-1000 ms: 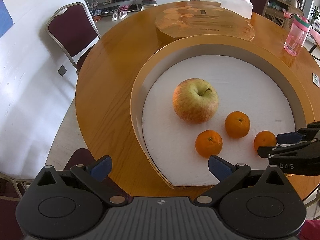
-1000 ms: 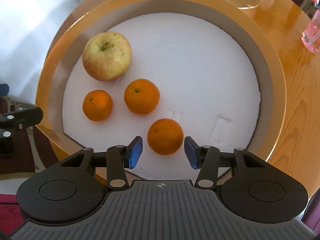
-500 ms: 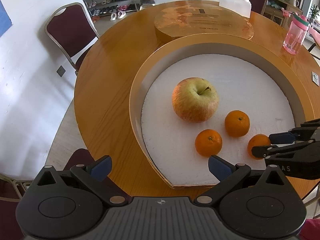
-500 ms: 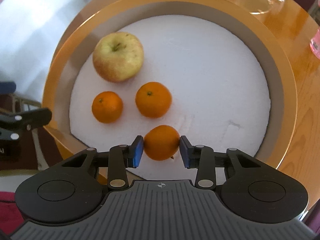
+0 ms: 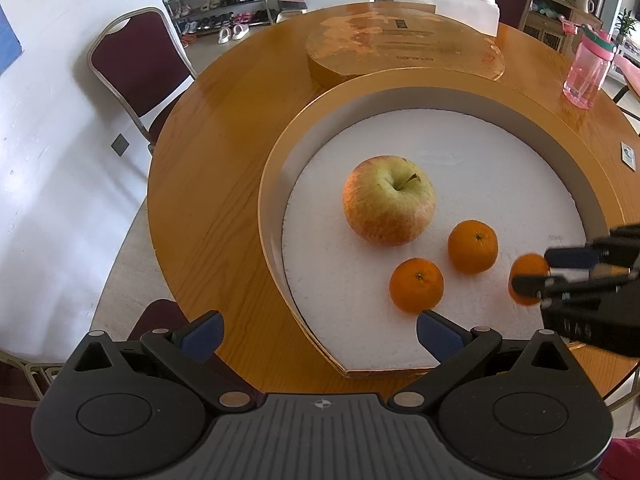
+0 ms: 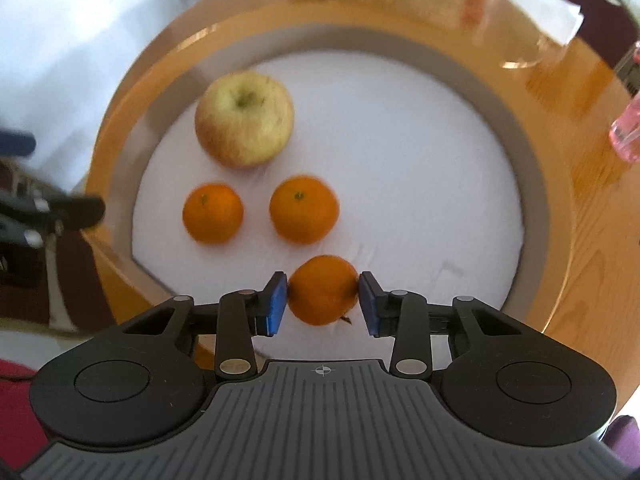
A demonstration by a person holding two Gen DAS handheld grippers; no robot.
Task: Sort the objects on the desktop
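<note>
Sorting looks barely begun, as far as I can judge: my right tool (image 6: 323,300) has its blue pads pressed on either side of one tangerine (image 6: 323,290) at the near edge of the white foam tray (image 6: 420,152); whether it has left the foam I cannot tell. The apple (image 6: 244,118) and two other tangerines (image 6: 213,213) (image 6: 304,209) lie on the foam, apart from one another, untouched. My left tool (image 5: 320,334) hangs wide open and empty over the desk (image 5: 208,184) beside the tray's gold rim. No sorting destination shows, so three fruits appear left to handle.
</note>
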